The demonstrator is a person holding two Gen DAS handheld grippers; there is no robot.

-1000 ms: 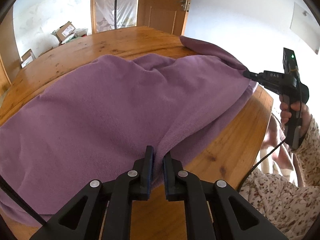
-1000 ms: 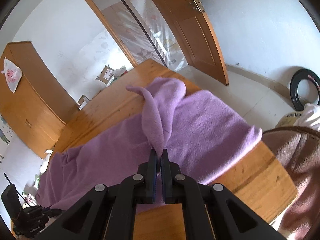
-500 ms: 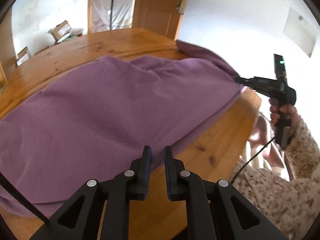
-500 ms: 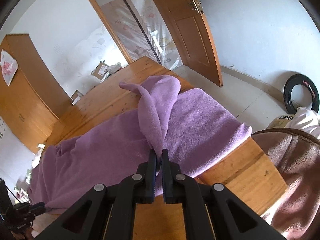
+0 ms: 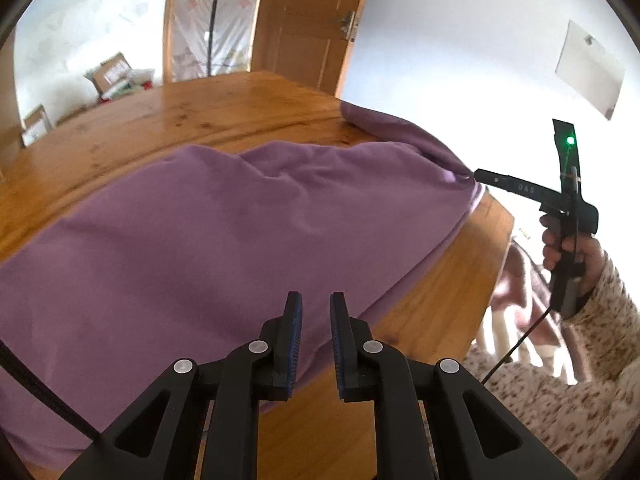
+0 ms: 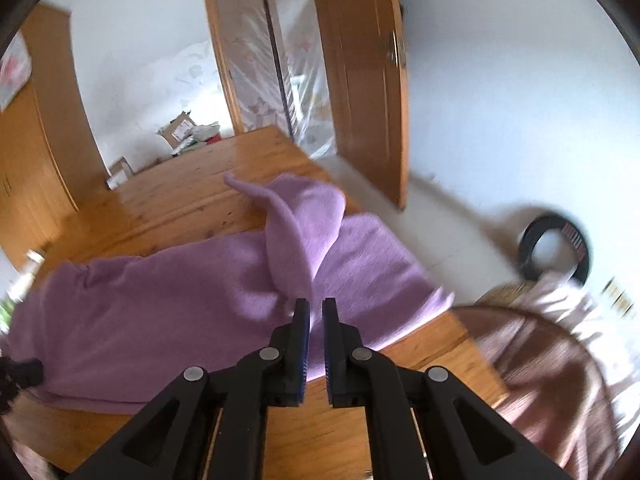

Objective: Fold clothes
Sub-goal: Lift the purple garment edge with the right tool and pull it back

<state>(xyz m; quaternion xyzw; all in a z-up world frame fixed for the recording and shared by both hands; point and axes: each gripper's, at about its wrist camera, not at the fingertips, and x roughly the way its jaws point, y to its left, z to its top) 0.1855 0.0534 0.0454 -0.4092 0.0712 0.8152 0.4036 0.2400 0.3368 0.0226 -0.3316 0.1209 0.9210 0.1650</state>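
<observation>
At the near left, the left claw (image 5: 314, 300) is hanging just over the near edge of the purple cloth (image 5: 200, 240). Its jaws are opening, and nothing is pinched between them; the cloth is lying flat below and beyond the tips. Judging from this, the left side is being laid down and let go, so that the edge is resting on the table (image 5: 240, 100) rather than being dragged.

The cloth is covering most of the near half of the table, stretching from the far left across to the right edge. It is sagging loosely in the middle. One flap is lying doubled over near the far right corner.

At the right, the cloth is rising in a taut ridge towards the right claw (image 6: 316, 304). That claw is nearly closed and appears to be pinching the cloth's corner, as the left wrist view is showing the fabric peaking right at its tip. The view from that claw itself is blurred, so the pinch is less clear there. Holding this corner up is probably keeping the edge straight for the next fold.

Furthest right, the person's hand (image 5: 568, 252) is gripping the handle, with a patterned sleeve (image 5: 600, 320) below it.
</observation>
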